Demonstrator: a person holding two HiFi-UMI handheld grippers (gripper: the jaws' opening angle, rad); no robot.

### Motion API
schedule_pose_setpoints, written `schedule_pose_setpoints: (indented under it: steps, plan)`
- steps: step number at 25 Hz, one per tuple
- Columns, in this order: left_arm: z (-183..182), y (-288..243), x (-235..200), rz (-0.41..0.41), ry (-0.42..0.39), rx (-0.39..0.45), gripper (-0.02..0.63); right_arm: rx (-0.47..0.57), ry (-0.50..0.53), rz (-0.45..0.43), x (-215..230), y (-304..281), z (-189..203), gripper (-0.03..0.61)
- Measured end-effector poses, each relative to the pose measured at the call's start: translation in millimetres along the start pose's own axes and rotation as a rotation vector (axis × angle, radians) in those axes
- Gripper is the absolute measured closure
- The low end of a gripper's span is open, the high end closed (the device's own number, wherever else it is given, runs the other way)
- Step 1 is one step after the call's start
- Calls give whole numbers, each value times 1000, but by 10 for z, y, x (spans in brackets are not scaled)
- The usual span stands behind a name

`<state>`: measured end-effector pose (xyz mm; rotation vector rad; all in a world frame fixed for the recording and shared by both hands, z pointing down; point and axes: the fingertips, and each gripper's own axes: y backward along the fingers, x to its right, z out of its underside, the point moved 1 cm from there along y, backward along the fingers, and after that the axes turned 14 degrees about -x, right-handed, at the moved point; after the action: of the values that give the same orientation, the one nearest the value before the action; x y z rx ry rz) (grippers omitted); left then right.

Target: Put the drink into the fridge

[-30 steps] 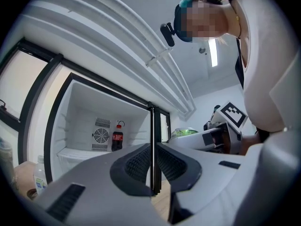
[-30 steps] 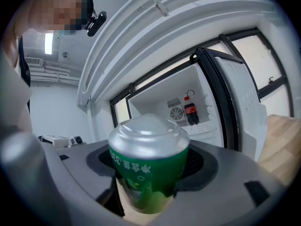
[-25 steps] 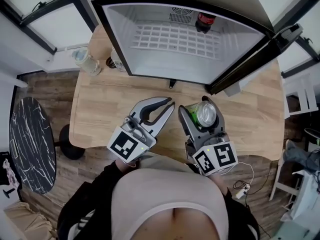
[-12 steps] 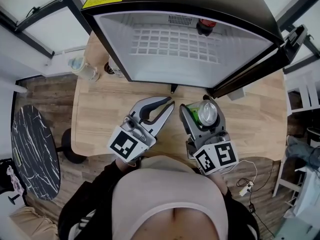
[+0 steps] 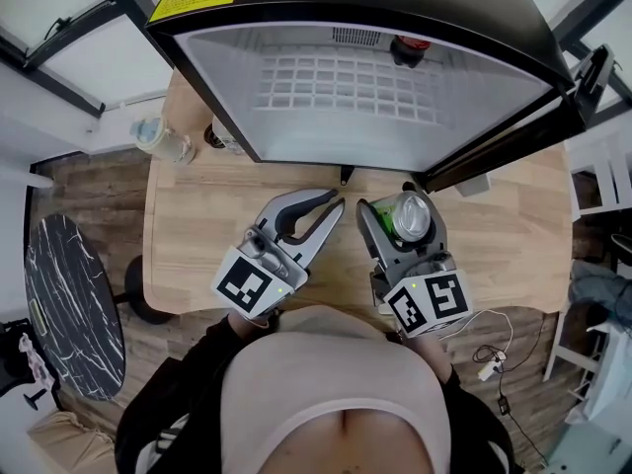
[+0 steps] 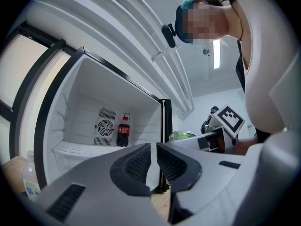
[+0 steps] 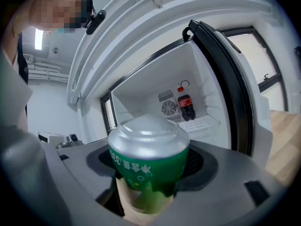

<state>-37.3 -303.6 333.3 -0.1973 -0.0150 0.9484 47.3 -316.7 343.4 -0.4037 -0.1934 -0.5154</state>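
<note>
Two handheld grippers hover over a wooden surface (image 5: 197, 225) in front of an open mini fridge (image 5: 222, 87). The right gripper (image 5: 403, 211) is clamped on a green drink can (image 5: 413, 219), which is upright with its silver top facing the head camera. The can is outside the fridge, near its opening, and is held by its sides, probably so it can be stood on the wire shelf (image 5: 336, 82) without tipping. The left gripper (image 5: 336, 201) carries nothing. Its jaws are drawn together to a thin slit, seemingly parked aside since the door (image 5: 513, 131) already stands open at the right. A cola bottle (image 5: 409, 49) occupies the shelf's back right corner, so the free room lies to its left. The jaws hide the can's lower part, and its print is too small to read. Another bottle (image 5: 219, 136) left of the fridge is mostly hidden behind its wall.
</note>
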Motion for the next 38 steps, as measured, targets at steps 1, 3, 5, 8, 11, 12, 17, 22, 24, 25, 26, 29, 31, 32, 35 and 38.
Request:
schedule_pose_setpoints:
  steps: [1, 3, 5, 8, 11, 12, 17, 22, 24, 25, 26, 29, 31, 32, 35, 38]
  plan:
    - [13, 1, -7, 0, 2, -2, 569, -2, -1, 4, 17, -19, 13, 233]
    - [44, 9, -23, -1, 6, -9, 571, -6, -3, 10, 49, -56, 44, 233]
    - [69, 18, -43, -3, 10, -14, 570, -9, -2, 14, 72, -100, 81, 233]
    - [105, 26, -74, -6, 18, -21, 571, -22, 17, 20, 103, -196, 144, 233]
    - [146, 41, -118, -13, 23, -28, 571, -38, 32, 23, 148, -312, 224, 233]
    - [162, 45, -135, -16, 24, -31, 571, -44, 35, 20, 164, -354, 252, 233]
    - [206, 76, -184, -28, 34, -39, 571, -51, 59, 10, 205, -519, 322, 233]
    - [255, 86, -213, -32, 41, -53, 571, -67, 48, 4, 281, -667, 379, 235]
    - [275, 90, -222, -34, 44, -56, 571, -74, 47, 6, 319, -722, 398, 233]
    - [283, 93, -224, -34, 45, -59, 571, -77, 45, 7, 338, -747, 404, 235]
    - [293, 99, -228, -36, 47, -62, 571, -78, 43, 8, 355, -769, 408, 235]
    - [321, 117, -247, -43, 49, -73, 571, -80, 39, 9, 400, -837, 409, 233]
    - [335, 122, -261, -48, 51, -77, 571, -82, 45, 10, 421, -881, 412, 233]
    - [342, 124, -267, -50, 52, -78, 571, -85, 49, 10, 428, -903, 419, 233]
    - [381, 132, -290, -57, 55, -86, 571, -94, 55, 10, 454, -970, 460, 233]
    - [424, 143, -326, -65, 63, -96, 571, -103, 54, 10, 488, -1047, 493, 233]
